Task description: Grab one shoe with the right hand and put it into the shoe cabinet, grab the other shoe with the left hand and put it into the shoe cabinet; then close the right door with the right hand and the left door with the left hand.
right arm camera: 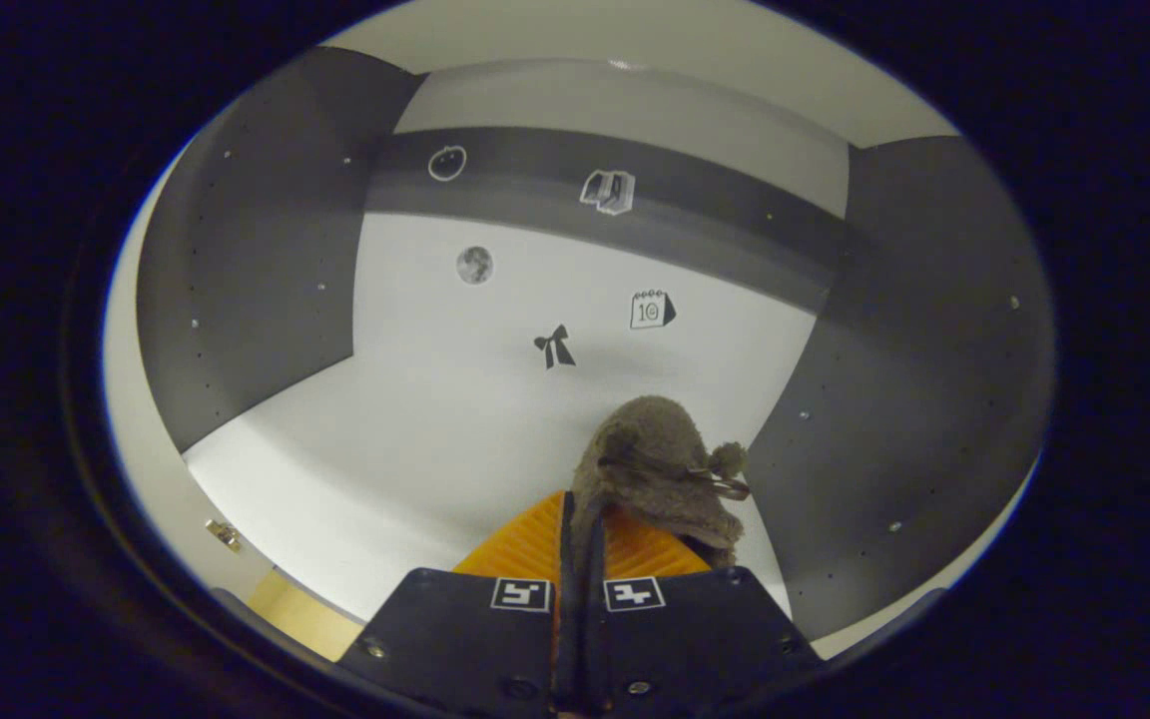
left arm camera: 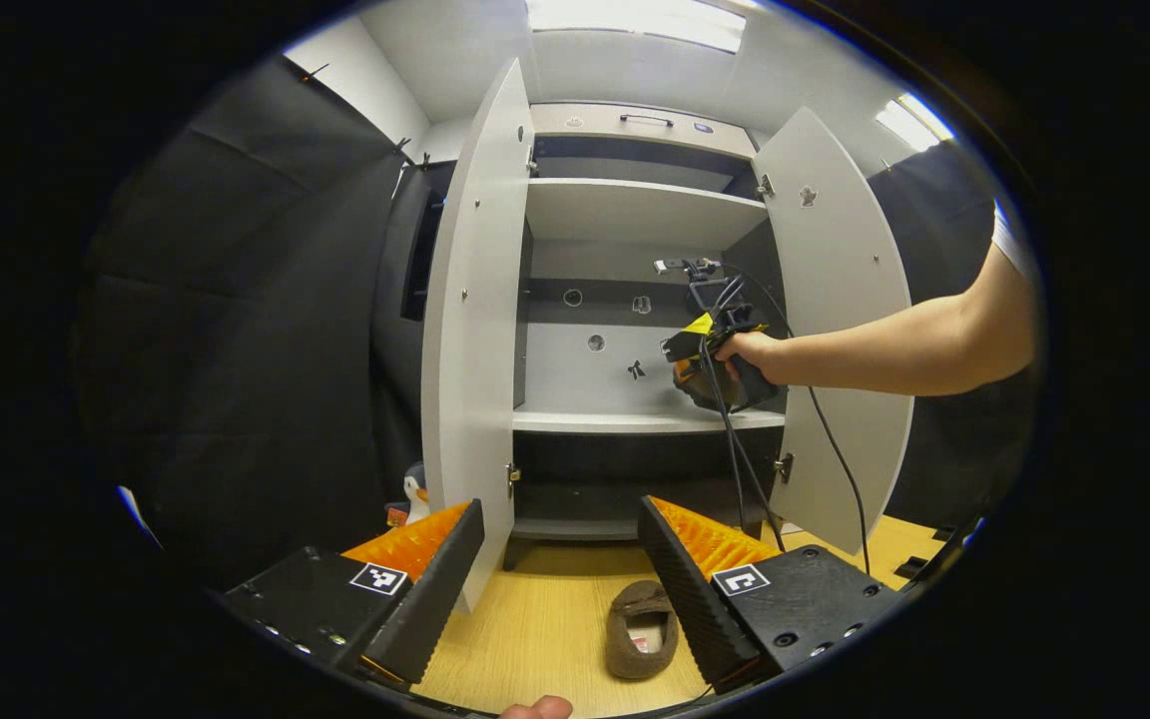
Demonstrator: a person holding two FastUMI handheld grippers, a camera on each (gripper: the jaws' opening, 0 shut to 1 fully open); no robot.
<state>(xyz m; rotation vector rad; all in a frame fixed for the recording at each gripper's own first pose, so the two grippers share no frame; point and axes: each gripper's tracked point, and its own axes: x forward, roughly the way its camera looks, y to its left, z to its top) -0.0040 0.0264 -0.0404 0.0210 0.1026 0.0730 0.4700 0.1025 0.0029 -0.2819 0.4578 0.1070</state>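
A brown furry shoe lies on the wooden floor in front of the white shoe cabinet. My left gripper hangs open above the floor, the shoe just inside its right-hand finger. The left door and the right door both stand open. A hand holds my right gripper inside the middle compartment. In the right gripper view, that gripper is shut on the other brown shoe, held over the white shelf near the grey right wall.
Small stickers dot the cabinet's back panel. A penguin toy sits on the floor left of the left door. A black cable hangs from the right gripper down across the cabinet front. An upper shelf and a dark lower compartment are there.
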